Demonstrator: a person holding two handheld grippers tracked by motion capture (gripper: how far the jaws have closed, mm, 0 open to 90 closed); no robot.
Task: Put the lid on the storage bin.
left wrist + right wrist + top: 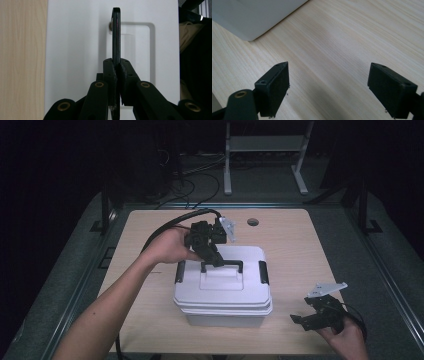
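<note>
One white box (223, 290) sits mid-counter (290, 250), with two black side latches (263, 272). The left gripper (216, 260) is clenched on its single black handle (116, 35), lifted upright. The right gripper (307, 321) hangs released above bare wood near the box's corner (249, 22).

1. The table (300, 245) is being viewed from above the person's side, looking forward and down, far enough back that the white box (223, 292), both forearms and the dark floor beyond are being taken in.
2. The box lid (75, 50) is being looked down on from very close, along the left gripper (116, 67), with its black handle (116, 35) being seen edge-on.
3. The tabletop (337, 37) is being viewed low and close along the right gripper (328, 87).
4. The box corner (249, 17) and the wood are being shared with the high view.
</note>
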